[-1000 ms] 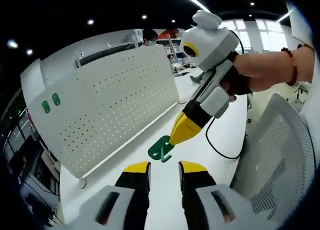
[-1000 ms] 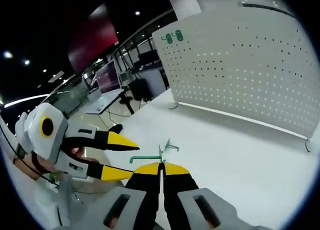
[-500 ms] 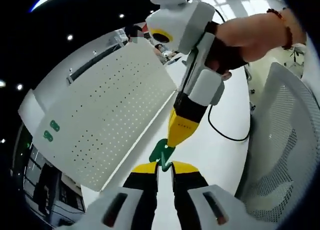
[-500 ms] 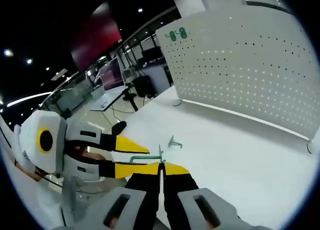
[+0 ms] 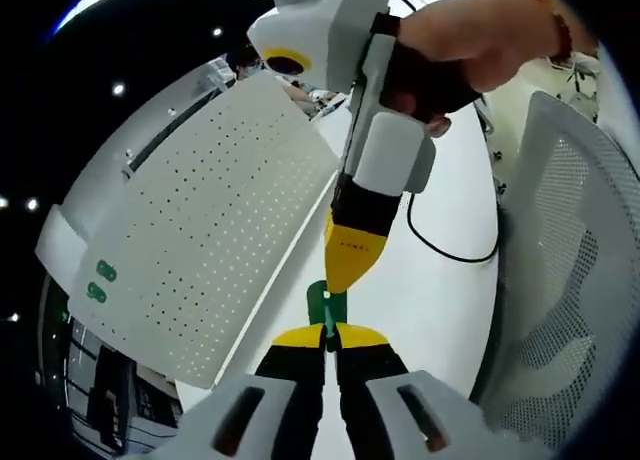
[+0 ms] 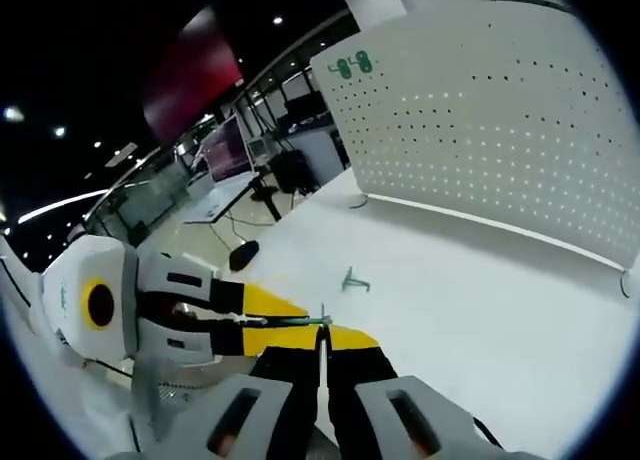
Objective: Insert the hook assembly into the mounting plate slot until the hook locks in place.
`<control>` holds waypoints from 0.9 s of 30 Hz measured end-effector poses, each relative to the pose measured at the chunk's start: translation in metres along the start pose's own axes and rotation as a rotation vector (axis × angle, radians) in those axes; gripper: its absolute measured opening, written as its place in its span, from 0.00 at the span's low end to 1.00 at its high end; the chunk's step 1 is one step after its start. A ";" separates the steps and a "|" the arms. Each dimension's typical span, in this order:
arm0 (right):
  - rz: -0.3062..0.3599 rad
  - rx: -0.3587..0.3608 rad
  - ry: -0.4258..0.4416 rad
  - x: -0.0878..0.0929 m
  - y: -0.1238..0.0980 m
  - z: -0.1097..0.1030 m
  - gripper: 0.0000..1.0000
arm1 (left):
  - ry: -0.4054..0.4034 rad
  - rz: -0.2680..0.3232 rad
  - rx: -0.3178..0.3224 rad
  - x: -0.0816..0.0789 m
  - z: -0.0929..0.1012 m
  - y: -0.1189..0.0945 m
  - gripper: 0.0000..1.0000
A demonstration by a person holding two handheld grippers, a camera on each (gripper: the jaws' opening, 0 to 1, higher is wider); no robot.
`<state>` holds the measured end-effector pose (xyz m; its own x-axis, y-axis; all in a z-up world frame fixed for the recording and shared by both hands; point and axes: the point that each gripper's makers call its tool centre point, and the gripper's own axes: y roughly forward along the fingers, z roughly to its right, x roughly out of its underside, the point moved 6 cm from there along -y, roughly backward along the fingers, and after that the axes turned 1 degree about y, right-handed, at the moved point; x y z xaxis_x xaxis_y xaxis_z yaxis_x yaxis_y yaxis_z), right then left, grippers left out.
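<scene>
Green plastic, the hook piece [image 5: 327,307] sits pinched between both pairs of yellow tips, held in the air above the white desk [image 5: 440,280]. In the left gripper view the left gripper [image 5: 327,337] has its jaws drawn together on the lower end of the piece, while the right gripper [image 5: 347,272] comes down from above with its tips shut on the upper end. In the right gripper view the right gripper [image 6: 322,332] is likewise closed on the thin green bar [image 6: 296,321], and the left gripper [image 6: 290,315] reaches in from the left to meet it.

As for progress, I judge the work is at an early stage: the parts appear to be joined or passed between the two tools, and nothing has gone into the white pegboard [image 5: 215,215] yet. The pegboard [image 6: 480,130] stands upright along the desk's far edge, well apart from the held piece. Two green tabs [image 6: 352,65] are already mounted near one top corner of the board. A second small green hook [image 6: 353,279] lies loose on the desk [image 6: 480,310], between the grippers and the board.

The person's hand [image 5: 470,45] grasps the right tool from above, pointing it steeply downward. A mesh chair back [image 5: 565,280] stands beside the desk's near edge.
</scene>
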<state>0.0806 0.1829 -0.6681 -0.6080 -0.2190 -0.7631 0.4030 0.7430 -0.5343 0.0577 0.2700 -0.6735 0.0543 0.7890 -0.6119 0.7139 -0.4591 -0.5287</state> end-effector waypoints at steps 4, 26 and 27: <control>0.007 -0.008 -0.071 -0.001 0.001 -0.001 0.00 | -0.019 -0.002 0.002 0.001 -0.001 -0.001 0.03; 0.055 -0.032 -0.162 -0.009 0.001 -0.004 0.01 | -0.180 0.081 -0.032 -0.009 -0.008 -0.009 0.02; 0.055 -0.033 -0.162 -0.009 0.001 -0.004 0.01 | -0.194 0.083 -0.033 -0.009 -0.008 -0.009 0.02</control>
<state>0.0835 0.1882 -0.6604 -0.4662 -0.2743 -0.8411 0.4087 0.7764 -0.4797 0.0567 0.2699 -0.6585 -0.0190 0.6542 -0.7561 0.7354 -0.5033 -0.4538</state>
